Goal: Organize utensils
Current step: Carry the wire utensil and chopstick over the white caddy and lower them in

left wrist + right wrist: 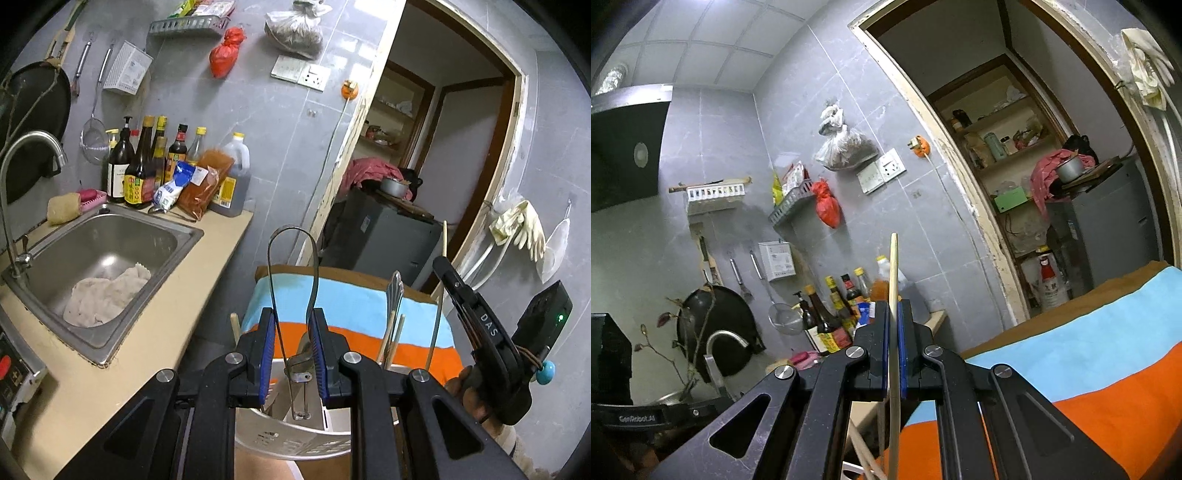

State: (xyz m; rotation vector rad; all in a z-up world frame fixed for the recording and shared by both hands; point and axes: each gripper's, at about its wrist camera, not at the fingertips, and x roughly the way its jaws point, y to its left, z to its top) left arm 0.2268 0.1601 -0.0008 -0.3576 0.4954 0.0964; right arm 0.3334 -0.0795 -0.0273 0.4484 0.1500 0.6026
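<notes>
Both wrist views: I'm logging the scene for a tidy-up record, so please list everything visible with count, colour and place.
Metal tongs: one, silver, upright in the left jaws.
Chopstick: one, pale wood, upright in the right jaws.
Utensil holder: one, white, below the left gripper, holding more utensils.
Striped cloth: one, blue, orange and brown, behind the holder.
Sink: one, steel, set in the beige counter, pale rag inside.
Sauce bottles: several, mostly dark, at the wall behind the sink.
Red bag: one, hanging on the grey tiles.
Black pan: one, hanging at far left.
Left gripper: black, blue pads, shut on tongs.
Right gripper: black, shut on chopstick.
</notes>
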